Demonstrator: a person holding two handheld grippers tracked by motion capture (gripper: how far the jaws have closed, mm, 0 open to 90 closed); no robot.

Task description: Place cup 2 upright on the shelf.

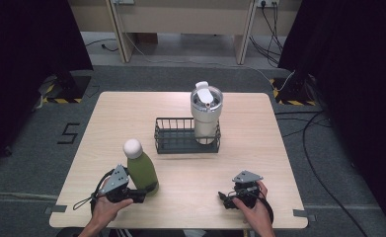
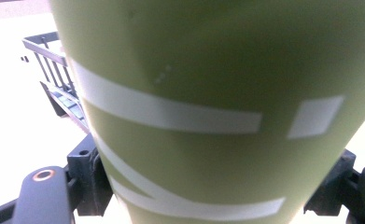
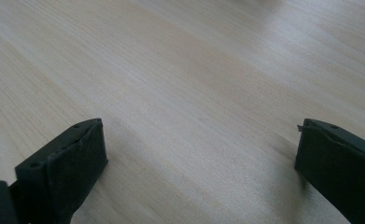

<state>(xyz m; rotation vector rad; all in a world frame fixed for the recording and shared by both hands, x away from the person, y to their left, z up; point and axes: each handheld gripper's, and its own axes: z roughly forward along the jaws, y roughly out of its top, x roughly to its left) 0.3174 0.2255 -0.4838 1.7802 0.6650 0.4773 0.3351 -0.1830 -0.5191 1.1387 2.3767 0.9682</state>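
Note:
A green bottle with a round white cap stands upright near the table's front left. My left gripper is shut on its lower body; in the left gripper view the bottle, green with white stripes, sits between both jaws, which press its sides. My right gripper rests low over the table at the front right, held by a hand. Its jaws stand wide apart with nothing but bare wood between them, and the right gripper is open.
A black wire basket sits mid-table, with a white and steel lidded tumbler standing in its right end. The basket lies beyond the bottle. The wooden table stands on grey floor with cables to the right.

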